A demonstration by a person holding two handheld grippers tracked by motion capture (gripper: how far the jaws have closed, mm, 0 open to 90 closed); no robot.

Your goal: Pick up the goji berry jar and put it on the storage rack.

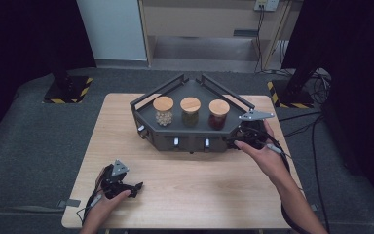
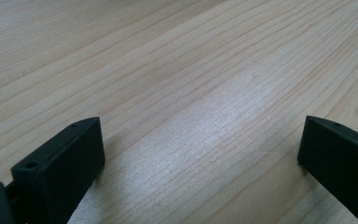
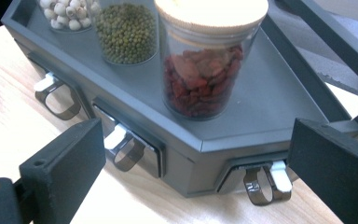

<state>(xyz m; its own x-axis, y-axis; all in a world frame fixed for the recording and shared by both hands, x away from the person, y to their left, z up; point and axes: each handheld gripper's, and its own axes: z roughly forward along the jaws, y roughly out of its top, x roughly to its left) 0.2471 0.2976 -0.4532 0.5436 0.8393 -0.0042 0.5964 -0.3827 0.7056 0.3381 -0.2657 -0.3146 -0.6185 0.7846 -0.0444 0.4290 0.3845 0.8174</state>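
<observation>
At the near left corner of the pale wooden table (image 1: 185, 185), the left gripper (image 1: 135, 187) rests low with its jaws spread wide over bare wood. Farther in, the right gripper (image 1: 234, 142) (jaws parted, nothing between them) sits at the right front corner of the dark grey angular metal rack (image 3: 223, 140), facing a ring-handled drawer pull (image 3: 263, 186). Above stands the cork-lidded glass jar of red dried berries (image 3: 205, 70).
</observation>
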